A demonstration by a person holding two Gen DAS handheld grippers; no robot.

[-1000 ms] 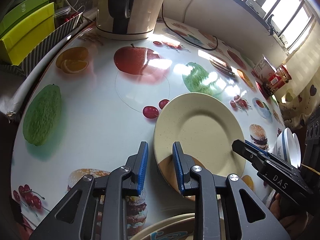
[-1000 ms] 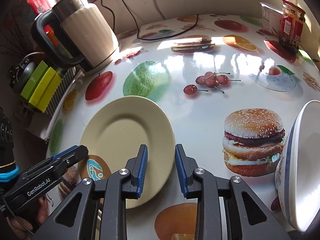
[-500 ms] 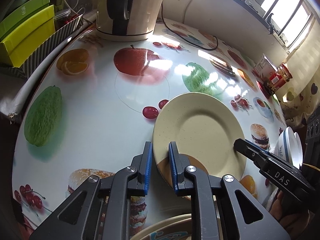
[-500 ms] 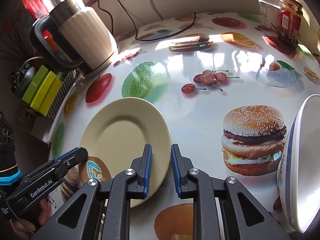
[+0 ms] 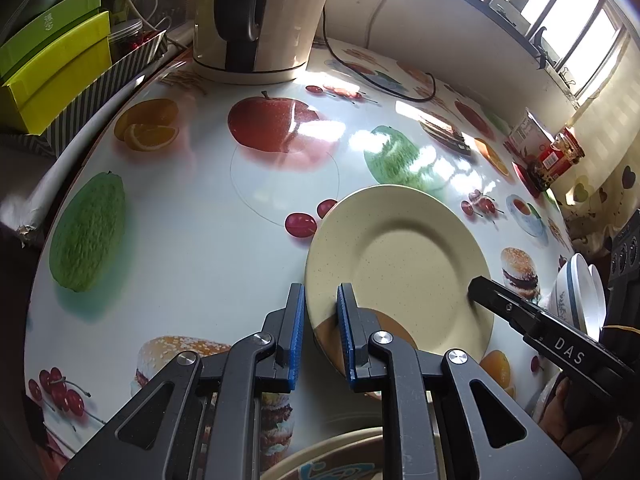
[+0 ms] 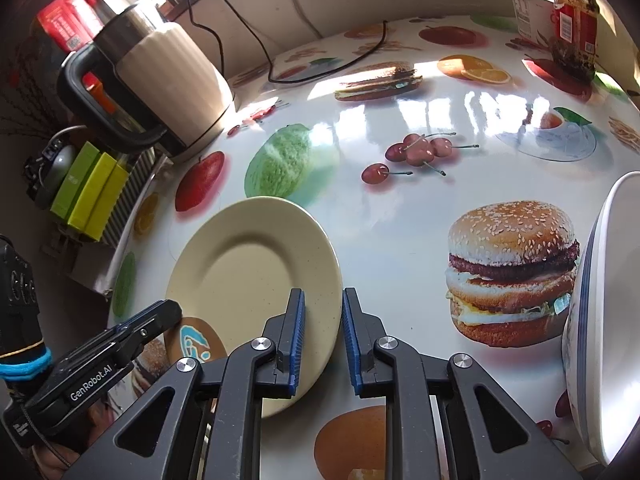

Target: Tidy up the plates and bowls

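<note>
A cream plate is held tilted over the fruit-print table, above a brown patterned plate. My left gripper is closed onto the cream plate's left rim, and my right gripper is closed onto its right rim. The cream plate also shows in the right wrist view. White bowls with blue bands stand stacked at the right edge; they also show in the left wrist view. Another patterned plate's rim shows at the bottom of the left wrist view.
A cream electric kettle with its black cord stands at the back. Green and yellow boxes sit in a striped bin off the left edge. A jar and a carton stand at the far right.
Both grippers have narrowed from wide open onto the cream plate's opposite rims. The plate stays in about the same place.
</note>
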